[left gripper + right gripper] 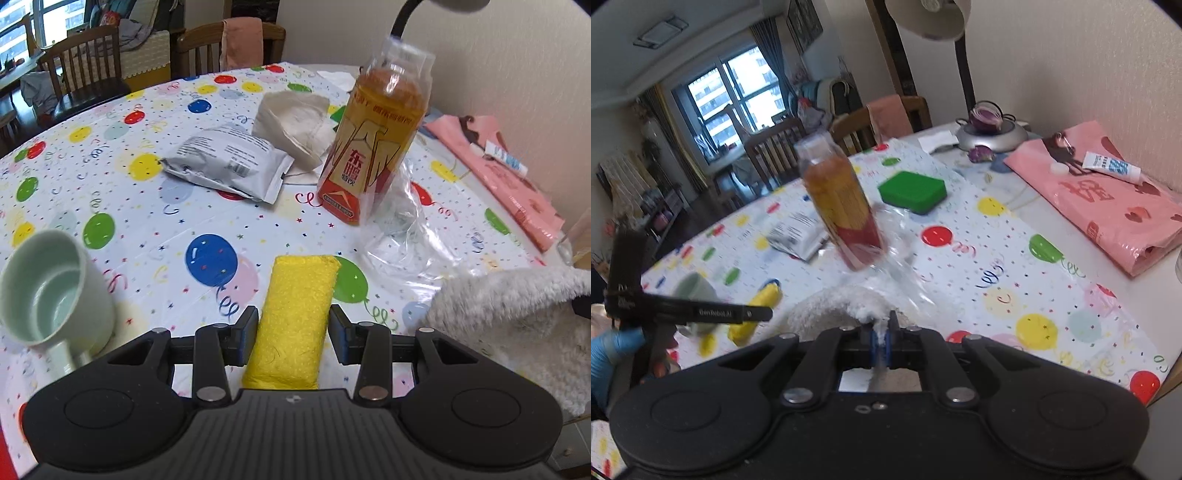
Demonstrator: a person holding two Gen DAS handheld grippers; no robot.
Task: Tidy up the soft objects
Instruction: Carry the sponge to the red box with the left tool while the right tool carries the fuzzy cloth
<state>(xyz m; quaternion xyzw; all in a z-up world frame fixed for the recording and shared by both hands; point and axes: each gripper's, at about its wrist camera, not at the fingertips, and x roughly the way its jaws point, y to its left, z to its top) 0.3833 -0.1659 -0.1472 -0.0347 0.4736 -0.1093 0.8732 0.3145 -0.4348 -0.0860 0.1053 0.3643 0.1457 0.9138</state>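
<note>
The yellow sponge [295,321] is lying on the worktop [155,236], which is covered by a balloon-print cloth, and it is being straddled by the left hand-held gripper [293,334]. The jaws are standing apart; the left pad is seen touching the sponge's side, while a narrow gap is showing at the right pad. The sponge's near end is being hidden behind the gripper body.

The white fluffy cloth [846,306] is being pinched by the right hand-held gripper [882,332], whose jaws are closed on a fold of it. In the left wrist view the same cloth is cut off at the right edge.

An orange drink bottle [373,147] is standing inside a clear plastic bag [406,229]; red Chinese characters are printed on its label, but they cannot be read with certainty, and the bottle is blurred in the right wrist view. A grey foil packet [225,162] is lying beside a crumpled beige cloth [295,122]; its small print is too fine to be read. A pale green cup [55,291] is lying on its side at the left.

On the left gripper's side bar, as seen in the right wrist view, lettering resembling "GenRobot.AI" is being made out. A green sponge [912,190] is sitting behind the bottle. A pink bag [1108,195] with red lettering is carrying a white tube [1110,166] with blue print, not legible. A blue-gloved hand [613,350] is partly cut off at the left edge.
</note>
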